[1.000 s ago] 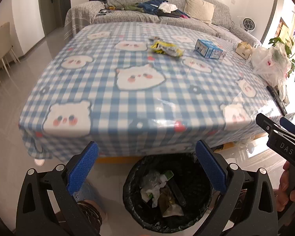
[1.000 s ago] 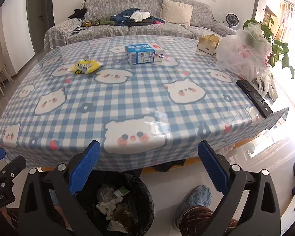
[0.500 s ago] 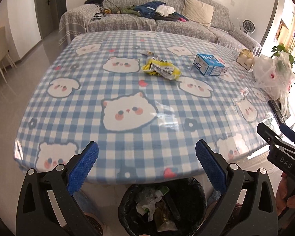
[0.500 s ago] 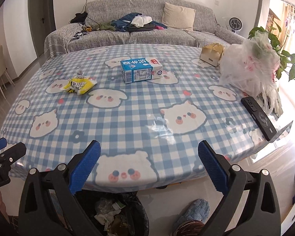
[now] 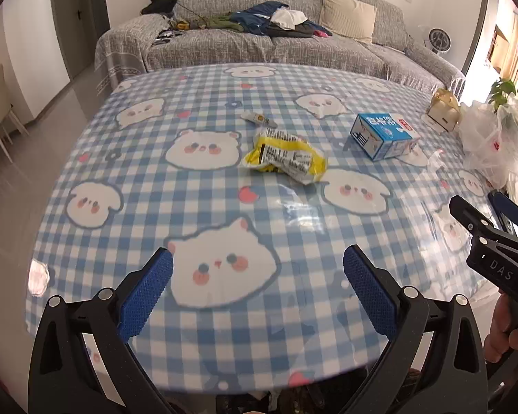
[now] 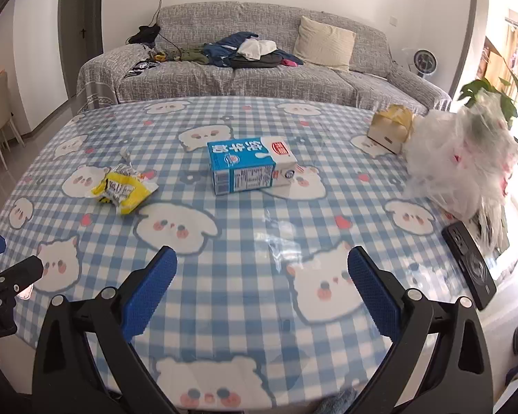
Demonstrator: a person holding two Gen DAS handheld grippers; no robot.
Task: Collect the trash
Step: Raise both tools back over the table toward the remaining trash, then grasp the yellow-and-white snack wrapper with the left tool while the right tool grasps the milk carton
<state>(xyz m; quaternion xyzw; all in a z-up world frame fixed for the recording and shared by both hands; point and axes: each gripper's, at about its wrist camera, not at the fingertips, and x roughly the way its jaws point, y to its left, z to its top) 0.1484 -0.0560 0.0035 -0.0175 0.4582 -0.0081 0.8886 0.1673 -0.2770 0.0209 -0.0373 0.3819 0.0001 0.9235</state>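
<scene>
Grippers (image 5: 257, 286) spread above table edge (image 5: 259, 377)

A crumpled yellow plastic snack wrapper (image 5: 286, 157) lies mid-table; a blue-and-white milk carton (image 5: 383, 135) lies on its side nearer the right edge, well apart.
</scene>
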